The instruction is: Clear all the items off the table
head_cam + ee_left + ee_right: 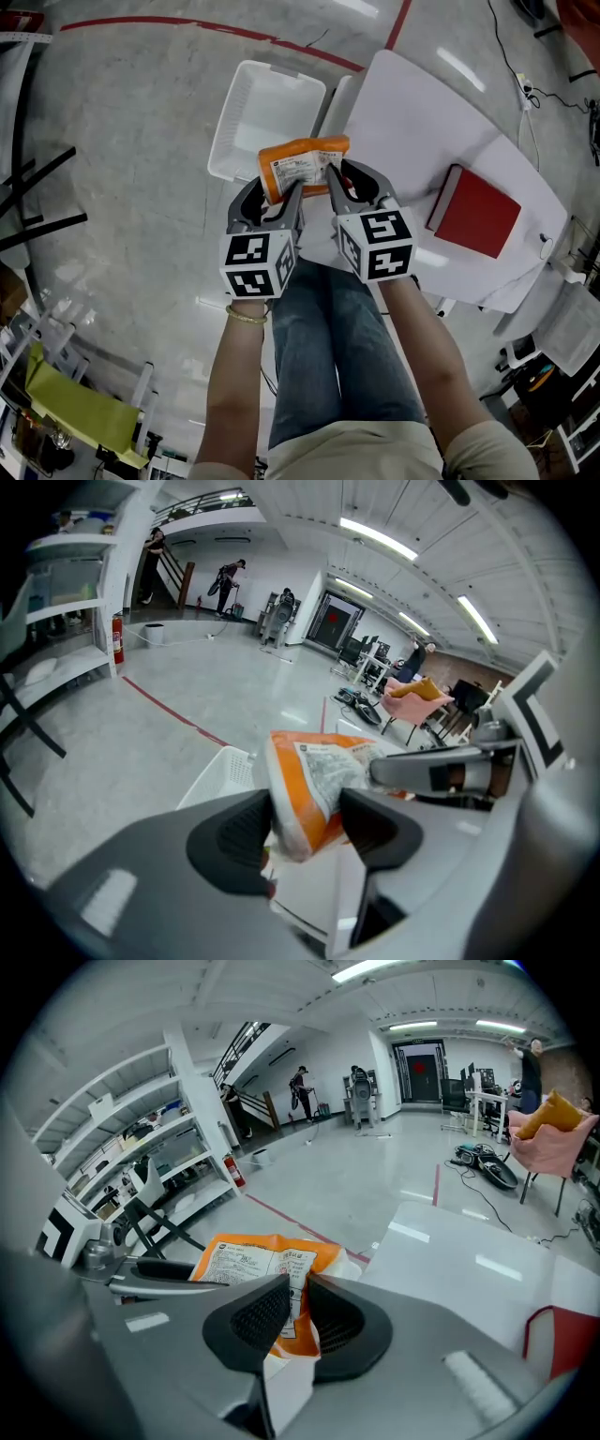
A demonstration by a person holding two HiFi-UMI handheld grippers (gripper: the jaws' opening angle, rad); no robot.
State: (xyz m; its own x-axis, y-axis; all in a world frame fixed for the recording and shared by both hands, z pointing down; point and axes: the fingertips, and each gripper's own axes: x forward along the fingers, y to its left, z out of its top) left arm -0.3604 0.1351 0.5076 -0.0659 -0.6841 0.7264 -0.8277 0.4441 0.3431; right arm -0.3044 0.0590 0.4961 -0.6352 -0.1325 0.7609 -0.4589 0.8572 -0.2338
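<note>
Left gripper (pixel 305 825) and right gripper (pixel 298 1314) each clamp one end of the orange packet (pixel 302 161) between their jaws

Our clothes and handheld gear

We wear blue jeans (pixel 328 347), a beige top (pixel 361 457), a gold bangle (pixel 246 316); grey left gripper (pixel 278 185) and right gripper (pixel 352 180), a black-and-white marker cube (pixel 258 264) on each.
</note>
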